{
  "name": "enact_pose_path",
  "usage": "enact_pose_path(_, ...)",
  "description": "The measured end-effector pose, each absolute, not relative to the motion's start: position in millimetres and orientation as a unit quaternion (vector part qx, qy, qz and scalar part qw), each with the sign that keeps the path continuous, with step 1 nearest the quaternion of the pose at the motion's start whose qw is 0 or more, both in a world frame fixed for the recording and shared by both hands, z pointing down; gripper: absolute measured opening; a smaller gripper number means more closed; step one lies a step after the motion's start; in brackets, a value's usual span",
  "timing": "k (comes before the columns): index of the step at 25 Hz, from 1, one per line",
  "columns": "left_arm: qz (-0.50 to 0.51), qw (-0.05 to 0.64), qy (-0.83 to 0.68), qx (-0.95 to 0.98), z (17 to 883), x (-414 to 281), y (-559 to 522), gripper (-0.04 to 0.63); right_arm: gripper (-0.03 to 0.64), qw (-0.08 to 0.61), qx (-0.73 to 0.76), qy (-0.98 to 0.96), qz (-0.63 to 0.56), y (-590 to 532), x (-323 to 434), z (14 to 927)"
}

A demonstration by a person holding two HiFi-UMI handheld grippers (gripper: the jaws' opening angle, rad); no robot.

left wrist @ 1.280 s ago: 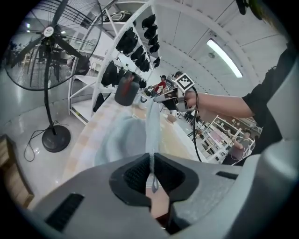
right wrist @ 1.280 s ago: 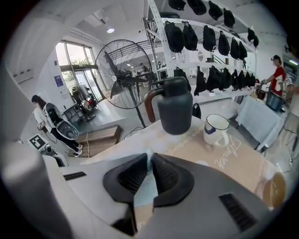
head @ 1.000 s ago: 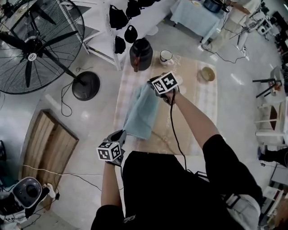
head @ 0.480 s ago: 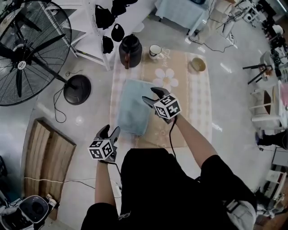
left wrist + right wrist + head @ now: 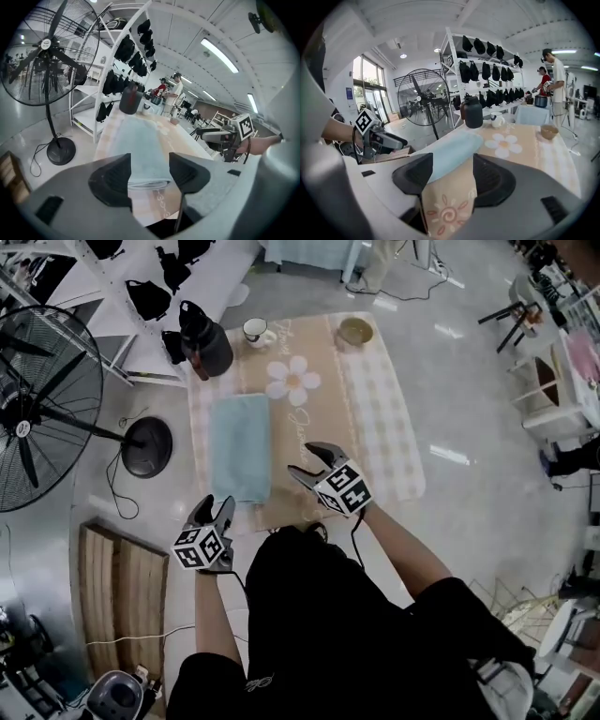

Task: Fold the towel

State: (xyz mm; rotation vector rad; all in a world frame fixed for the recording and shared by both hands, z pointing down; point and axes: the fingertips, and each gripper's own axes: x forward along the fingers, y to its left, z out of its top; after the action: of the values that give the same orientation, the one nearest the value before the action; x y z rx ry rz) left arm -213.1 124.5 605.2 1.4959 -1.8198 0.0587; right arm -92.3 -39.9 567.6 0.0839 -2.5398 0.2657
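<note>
The light blue towel [image 5: 239, 446] lies folded in a long flat strip on the left part of the table [image 5: 375, 409], which wears a beige flower-print cloth. My left gripper [image 5: 215, 509] hovers just off the towel's near end, apart from it. Its jaws have just been opening and stand open with nothing between them. My right gripper [image 5: 307, 461] hangs over the table's near edge, right of the towel; its jaws have likewise just opened and are empty. The left gripper view looks along the towel [image 5: 140, 140]. The right gripper view has the towel [image 5: 450, 152] at left.
A black jug [image 5: 206, 338], a cup [image 5: 255, 331] and a bowl [image 5: 356, 331] stand along the table's far edge. A big floor fan [image 5: 37, 418] and a wooden pallet [image 5: 117, 587] are at the left. A white rack [image 5: 487, 70] of black caps stands behind the table.
Both grippers have let go of the towel and drawn back toward the person, the right one much farther. The towel, lifted and bunched before, now lies flat and folded.
</note>
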Motion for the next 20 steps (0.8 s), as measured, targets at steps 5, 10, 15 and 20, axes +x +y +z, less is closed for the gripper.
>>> enact_pose_path(5,0.08,0.376,-0.702,0.6,615,-185,135,0.236,0.245,0.281,0.046,-0.951,0.122,-28,-51,587)
enact_pose_path(10,0.127,0.377,-0.679,0.617,623,-179,157,0.236,0.245,0.3,0.055,-0.941,0.143,1,-36,605)
enact_pose_path(15,0.201,0.338,-0.632,0.668,633,-198,157,0.236,0.245,0.313,0.067,-0.935,0.154,30,-58,616)
enact_pose_path(20,0.275,0.282,-0.541,0.743,647,-211,153,0.236,0.245,0.35,0.104,-0.915,0.169,68,-75,638)
